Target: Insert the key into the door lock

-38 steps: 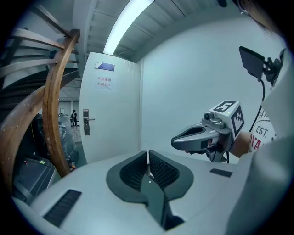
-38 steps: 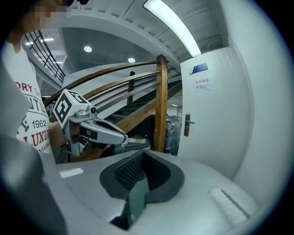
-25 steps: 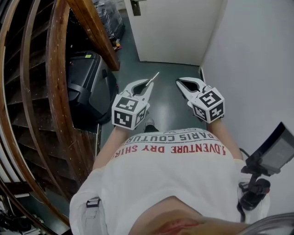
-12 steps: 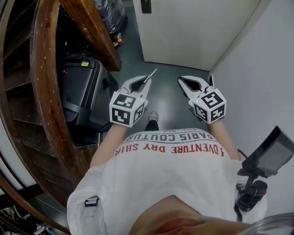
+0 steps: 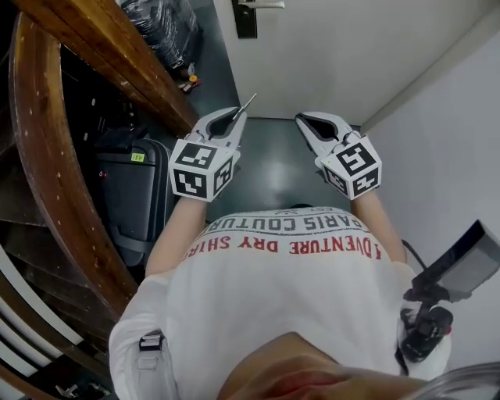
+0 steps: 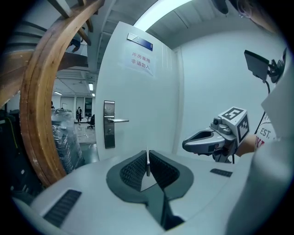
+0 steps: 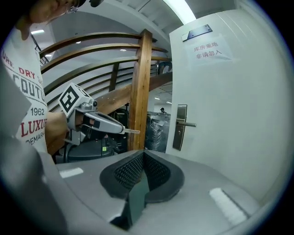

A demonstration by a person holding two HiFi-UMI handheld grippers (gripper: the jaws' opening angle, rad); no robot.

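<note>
The person has walked nearer the door [image 5: 336, 55] — its lock [image 5: 245, 19] is ahead but not yet reached — with the left gripper [image 5: 237, 117] pinching the key [image 5: 248, 102] tip-forward and the right gripper [image 5: 300, 119] pressed together on nothing, so lining up comes next.

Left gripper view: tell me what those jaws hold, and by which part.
The left gripper is shut on a thin silver metal key, pinched by its rear end; the blade sticks out ahead of the jaws.
</note>
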